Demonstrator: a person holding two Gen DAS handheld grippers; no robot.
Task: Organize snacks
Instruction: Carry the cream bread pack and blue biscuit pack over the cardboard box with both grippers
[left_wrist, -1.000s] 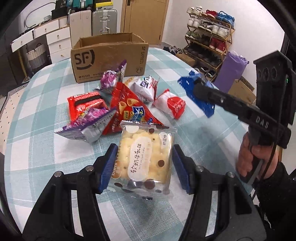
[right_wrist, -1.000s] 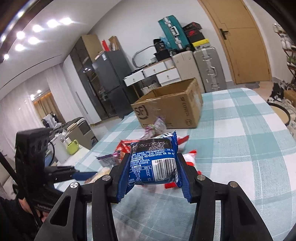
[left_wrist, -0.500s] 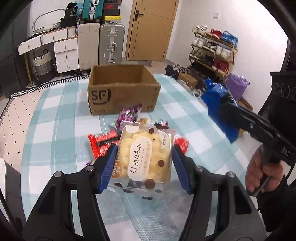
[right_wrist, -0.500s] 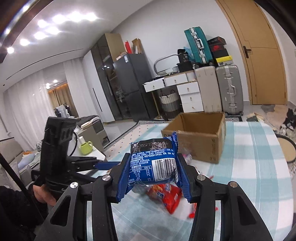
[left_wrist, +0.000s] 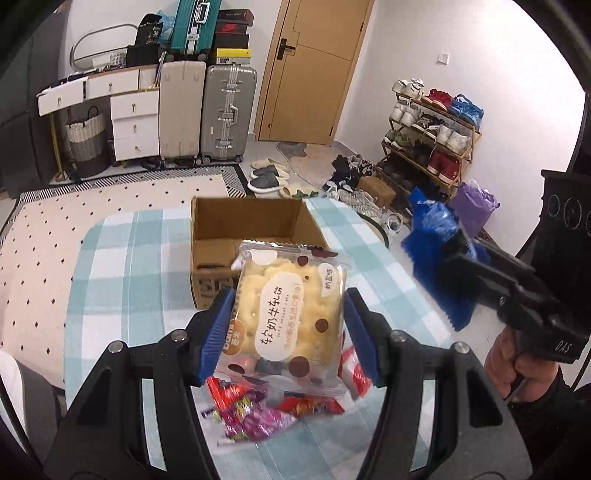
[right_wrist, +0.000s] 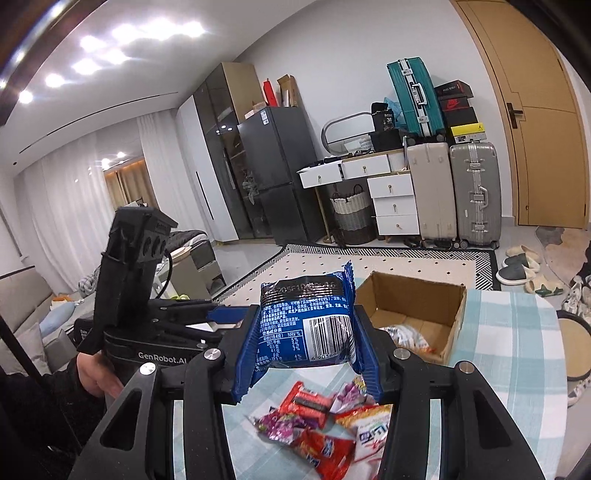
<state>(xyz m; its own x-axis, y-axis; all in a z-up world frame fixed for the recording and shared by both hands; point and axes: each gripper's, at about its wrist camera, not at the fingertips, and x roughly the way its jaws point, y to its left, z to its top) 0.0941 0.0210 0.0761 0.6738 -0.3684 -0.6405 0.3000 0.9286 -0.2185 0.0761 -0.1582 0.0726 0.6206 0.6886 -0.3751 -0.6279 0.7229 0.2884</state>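
My left gripper (left_wrist: 288, 332) is shut on a clear cracker packet (left_wrist: 284, 314) with yellow biscuits and brown dots, held high above the table. My right gripper (right_wrist: 304, 347) is shut on a blue snack packet (right_wrist: 306, 325), barcode facing me, also held high. The right gripper and its blue packet (left_wrist: 436, 251) show at the right in the left wrist view. The open cardboard box (left_wrist: 243, 236) stands on the checked tablecloth beyond both grippers; one packet (right_wrist: 406, 338) lies inside it. A pile of red, purple and white snack packets (right_wrist: 325, 424) lies on the table below the grippers.
The round table (left_wrist: 122, 280) has a teal and white checked cloth. The left gripper body (right_wrist: 133, 295) is at the left in the right wrist view. Suitcases, drawers, a shoe rack (left_wrist: 428, 136) and a dotted rug surround the table.
Both grippers have risen well above the table with their packets. The snack pile now lies far below and the box's open inside has come into view.
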